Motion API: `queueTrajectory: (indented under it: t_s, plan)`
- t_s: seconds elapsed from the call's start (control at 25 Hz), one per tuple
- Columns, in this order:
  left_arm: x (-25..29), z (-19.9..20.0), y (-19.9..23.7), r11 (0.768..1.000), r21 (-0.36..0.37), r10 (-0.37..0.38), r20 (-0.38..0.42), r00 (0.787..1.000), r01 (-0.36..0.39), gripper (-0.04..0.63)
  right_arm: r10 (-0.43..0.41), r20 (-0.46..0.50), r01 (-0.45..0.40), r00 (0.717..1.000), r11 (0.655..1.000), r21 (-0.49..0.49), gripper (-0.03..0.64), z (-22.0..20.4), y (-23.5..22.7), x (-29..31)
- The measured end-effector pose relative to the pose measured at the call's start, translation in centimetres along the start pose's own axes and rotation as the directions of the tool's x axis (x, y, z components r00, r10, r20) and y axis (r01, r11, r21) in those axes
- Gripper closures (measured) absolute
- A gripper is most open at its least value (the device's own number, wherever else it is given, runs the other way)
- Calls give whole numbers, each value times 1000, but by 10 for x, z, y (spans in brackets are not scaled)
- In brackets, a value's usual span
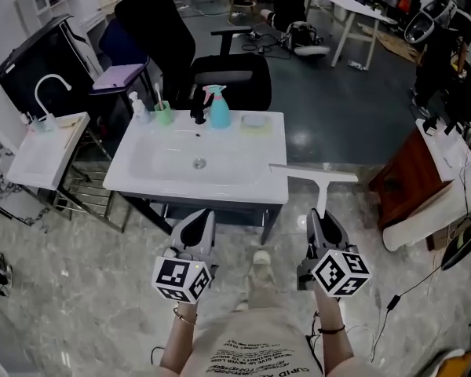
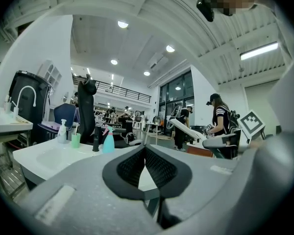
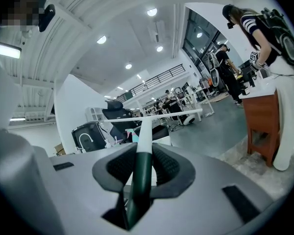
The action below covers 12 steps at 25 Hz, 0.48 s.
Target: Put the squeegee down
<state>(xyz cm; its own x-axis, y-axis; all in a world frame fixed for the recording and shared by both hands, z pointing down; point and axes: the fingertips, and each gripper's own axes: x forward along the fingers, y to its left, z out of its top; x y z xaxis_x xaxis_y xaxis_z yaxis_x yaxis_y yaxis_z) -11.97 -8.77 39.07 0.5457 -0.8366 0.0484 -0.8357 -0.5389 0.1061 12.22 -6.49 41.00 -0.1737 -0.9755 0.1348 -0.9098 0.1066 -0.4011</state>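
1. The right gripper is clamped on the dark handle of the squeegee; its own view shows both pads pressed against the handle, with no gap on either side.
2. The left gripper has its jaws brought together at the tips, and nothing sits between them.
3. In the head view the handle runs from the right gripper straight toward 12 o'clock. The blade crosses its far end from 9 to 3 o'clock.
4. The sink lies at about 10 to 11 o'clock from the right gripper. The blade's 9 o'clock tip sits by the sink's front right corner, and the rest of the blade hangs past the edge with floor below it.
5. Whether the blade is level with the sink top or above it, I cannot tell.
6. The key relation, as I judge it, is that the resting surface is off toward 10 o'clock from the blade, not under it. The squeegee would need to shift that way before release.
7. The right gripper does the work; the left gripper is nearer the sink's middle but idle.
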Motion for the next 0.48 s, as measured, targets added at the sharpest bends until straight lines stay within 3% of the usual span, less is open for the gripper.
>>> queueTrajectory:
  t_s: [0.48]
  plan:
    - [76,1,39,999,-29,15,-22,1000,-16,573,11,-54,-11,999,1000,-5,523,12,-22,92]
